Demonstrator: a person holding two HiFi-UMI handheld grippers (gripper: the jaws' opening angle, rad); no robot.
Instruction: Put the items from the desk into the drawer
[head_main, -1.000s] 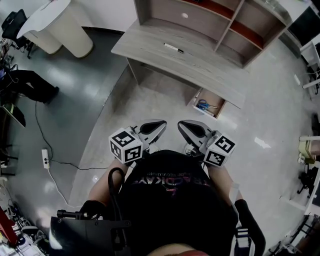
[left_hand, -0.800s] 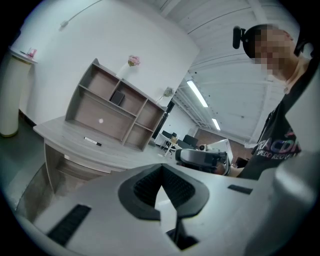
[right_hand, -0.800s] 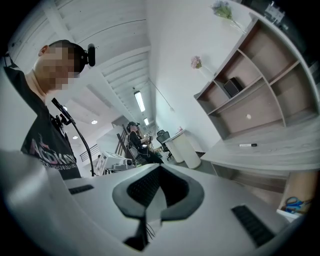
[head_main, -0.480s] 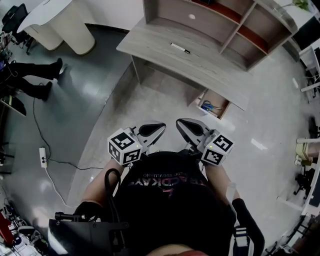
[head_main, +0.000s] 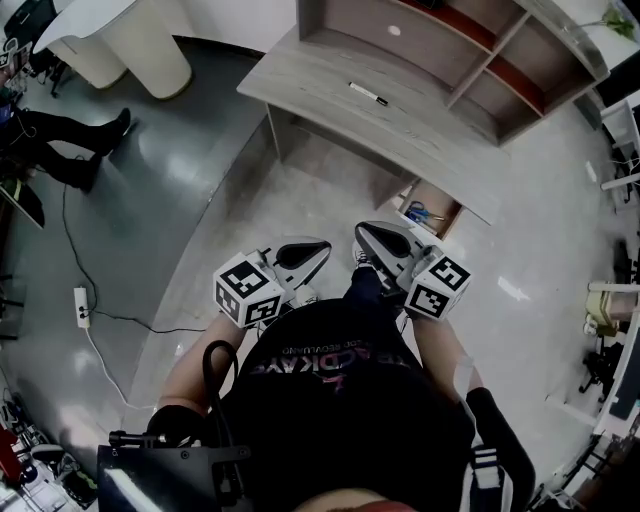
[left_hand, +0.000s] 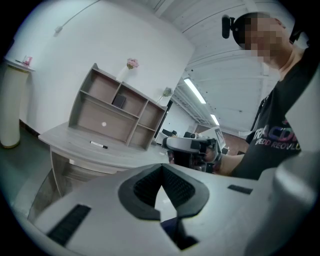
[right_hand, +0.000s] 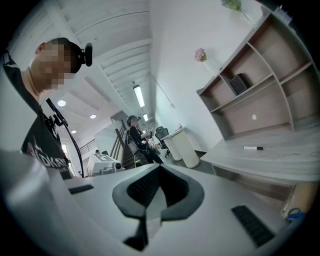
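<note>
Standing well back from the desk (head_main: 320, 85), the person holds both grippers close to the torso, side by side, noses toward the far side. Left gripper (head_main: 318, 248): jaws together, tips meeting, nothing between the pads; its marker cube (head_main: 248, 290) sits at the near end. Right gripper (head_main: 365, 236): jaws also closed, empty; its marker cube (head_main: 438, 288) is likewise at the near end. The two grippers are near each other but apart. A marker pen (head_main: 368, 95), white with a dark cap, lies alone on the desk top, roughly mid-desk, just in front of the shelf unit (head_main: 430, 50) that stands on the far part of the desk. It is well apart from both grippers. The drawer (head_main: 447, 207) under the desk's right end is pulled open toward the near side; blue-handled scissors (head_main: 422, 211) lie inside it. The drawer is beyond the right gripper, nearer to it than the pen is. On the floor at left are a power strip (head_main: 80, 305) and a trailing cable (head_main: 110, 325). Far left stands a white rounded counter (head_main: 130, 40), with another person's legs (head_main: 70, 140) beside it.
</note>
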